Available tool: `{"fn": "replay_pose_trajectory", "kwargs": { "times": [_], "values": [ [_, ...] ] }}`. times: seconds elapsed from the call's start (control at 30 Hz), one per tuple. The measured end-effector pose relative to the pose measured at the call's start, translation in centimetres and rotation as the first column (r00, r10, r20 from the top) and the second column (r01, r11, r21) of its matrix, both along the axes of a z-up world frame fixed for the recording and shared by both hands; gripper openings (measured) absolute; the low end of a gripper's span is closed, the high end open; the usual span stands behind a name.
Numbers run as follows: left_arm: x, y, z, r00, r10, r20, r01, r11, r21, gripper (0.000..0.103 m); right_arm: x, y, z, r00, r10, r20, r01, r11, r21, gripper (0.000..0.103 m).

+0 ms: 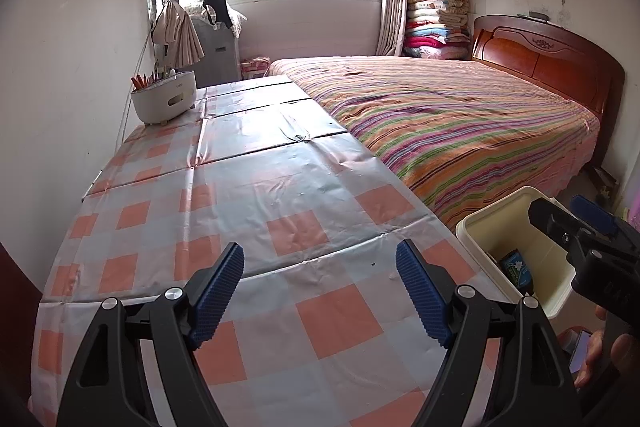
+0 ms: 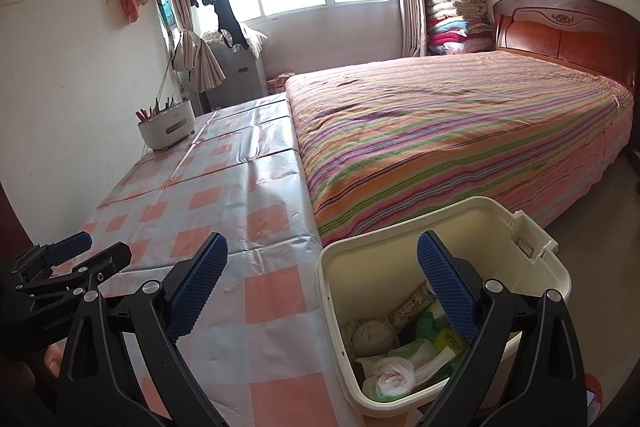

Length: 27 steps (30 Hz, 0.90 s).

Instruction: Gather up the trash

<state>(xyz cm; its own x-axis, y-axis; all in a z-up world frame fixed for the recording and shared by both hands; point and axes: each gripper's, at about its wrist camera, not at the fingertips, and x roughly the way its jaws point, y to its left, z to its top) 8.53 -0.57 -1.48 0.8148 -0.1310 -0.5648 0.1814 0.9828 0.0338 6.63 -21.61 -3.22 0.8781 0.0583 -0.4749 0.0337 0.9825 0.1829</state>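
A cream plastic bin (image 2: 520, 227) stands beside the table's right edge, also in the left wrist view as the bin (image 1: 496, 219). Inside it lies trash (image 2: 404, 355): crumpled paper, white and green wrappers, a knotted plastic bag. My right gripper (image 2: 322, 275) is open, its left finger over the tablecloth and its right finger over the bin's mouth, with nothing held. My left gripper (image 1: 320, 275) hovers open above the checked tablecloth (image 1: 256, 187), empty. Each gripper shows at the edge of the other's view.
A white caddy (image 1: 164, 99) with pens sits at the table's far left by the wall. A bed with a striped cover (image 1: 460, 115) runs along the table's right side. A person's hand (image 1: 596, 351) shows at the lower right.
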Motion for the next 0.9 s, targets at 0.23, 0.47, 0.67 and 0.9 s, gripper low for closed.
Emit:
{"fn": "replay_pose_trajectory", "kwargs": {
  "times": [0.23, 0.47, 0.67, 0.9],
  "values": [
    [0.2, -0.3, 0.0, 1.0, -0.004, 0.001, 0.004, 1.0, 0.0, 0.076, -0.2, -0.6, 0.0, 1.0, -0.012, -0.003, 0.012, 1.0, 0.026, 0.094],
    [0.3, -0.9, -0.4, 1.0, -0.013, -0.01, 0.013, 1.0, 0.017, 0.076, -0.4, -0.5, 0.2, 1.0, -0.012, 0.0, 0.012, 1.0, 0.018, 0.094],
    [0.0, -1.0, -0.4, 1.0, -0.021, -0.005, 0.021, 1.0, 0.02, 0.077, -0.3, -0.4, 0.3, 1.0, -0.011, 0.001, 0.011, 1.0, 0.012, 0.094],
    [-0.4, -0.9, -0.3, 0.999, -0.042, -0.006, 0.042, 0.999, -0.015, 0.077, -0.4, -0.2, 0.3, 1.0, -0.011, 0.002, 0.011, 1.0, 0.004, 0.094]
  ]
}}
